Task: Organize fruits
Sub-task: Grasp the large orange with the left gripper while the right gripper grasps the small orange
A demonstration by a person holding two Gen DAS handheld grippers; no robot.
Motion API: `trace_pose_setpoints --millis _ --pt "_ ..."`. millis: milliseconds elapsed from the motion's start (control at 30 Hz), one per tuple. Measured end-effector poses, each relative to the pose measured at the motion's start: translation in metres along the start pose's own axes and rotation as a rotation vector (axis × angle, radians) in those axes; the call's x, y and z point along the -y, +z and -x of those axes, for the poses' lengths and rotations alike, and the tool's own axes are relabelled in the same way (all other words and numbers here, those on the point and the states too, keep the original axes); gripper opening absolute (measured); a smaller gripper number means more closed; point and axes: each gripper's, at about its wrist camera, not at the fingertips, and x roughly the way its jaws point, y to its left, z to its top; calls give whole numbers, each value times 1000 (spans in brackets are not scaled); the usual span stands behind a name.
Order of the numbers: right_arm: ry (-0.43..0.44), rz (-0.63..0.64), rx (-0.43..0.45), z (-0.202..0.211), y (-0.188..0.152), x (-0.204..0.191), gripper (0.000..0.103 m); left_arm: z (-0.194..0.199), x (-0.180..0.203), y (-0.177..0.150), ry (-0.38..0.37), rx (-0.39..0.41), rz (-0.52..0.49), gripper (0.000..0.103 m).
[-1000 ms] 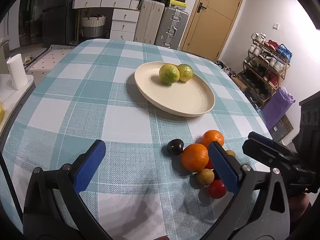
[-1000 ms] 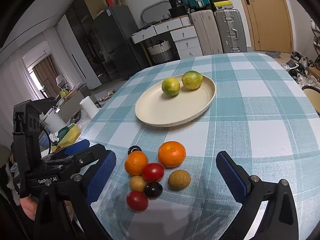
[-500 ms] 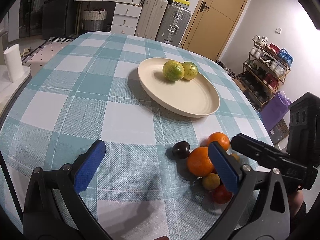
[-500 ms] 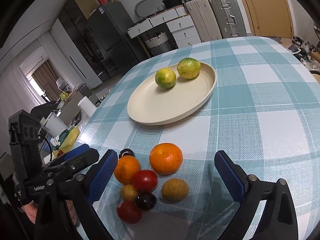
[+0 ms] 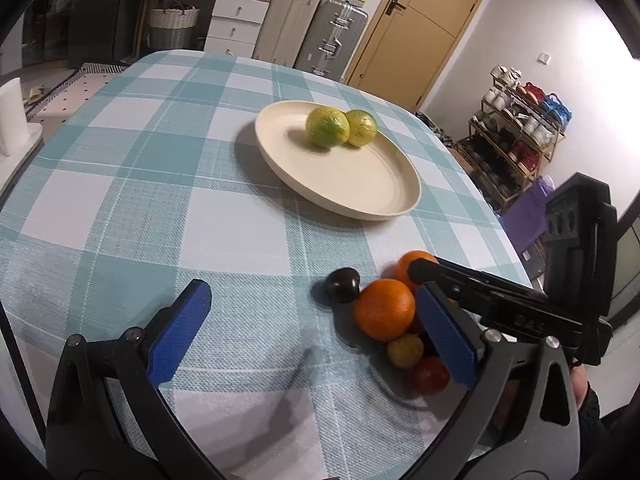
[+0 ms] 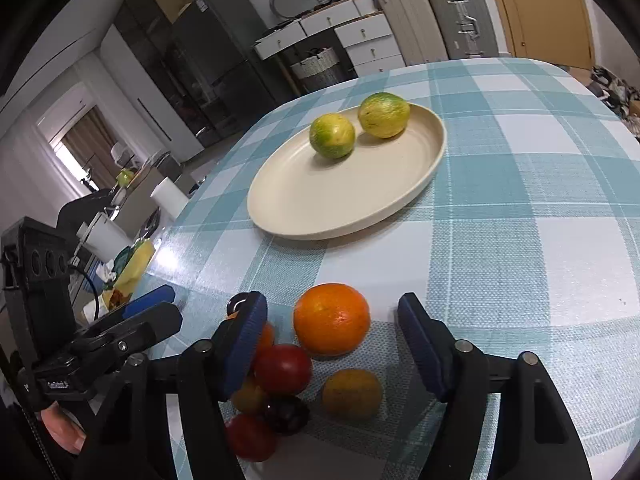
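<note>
Right gripper (image 6: 332, 344) wide open, empty, around round bright orange (image 6: 331, 319): close gently, avoid red tomato (image 6: 283, 369). Left gripper (image 5: 320, 332) open, empty.

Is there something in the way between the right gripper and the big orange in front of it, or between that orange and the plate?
Nothing visible blocks either. The right gripper is open, its fingers on each side of the big orange. A red fruit sits close on the orange's left. Only bare tablecloth lies between the orange and the plate.
</note>
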Motion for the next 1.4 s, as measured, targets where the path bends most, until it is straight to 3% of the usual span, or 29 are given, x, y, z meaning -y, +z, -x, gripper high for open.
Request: trace_pose_setpoints --millis 67,133,700,833,1100,1167,1400 --pt "15 -2 -13 -3 0 0 47 -1 2 -1 -12 -13 2 102" --pt "13 -8 -21 -5 -1 2 42 -2 3 -2 -31 -26 10 102" --pt "75 -34 77 24 1 17 40 -23 23 -2 -106 -121 63 100" --pt "89 -26 92 28 0 18 40 -34 32 -3 -169 -197 36 67" --pt "121 -23 99 30 -1 18 40 -42 31 -3 -179 -214 88 56" --pt "128 -25 99 30 -1 19 40 -46 27 -2 -178 -227 112 46" --pt "136 -38 98 29 -2 22 40 -48 20 -3 -199 -230 155 35"
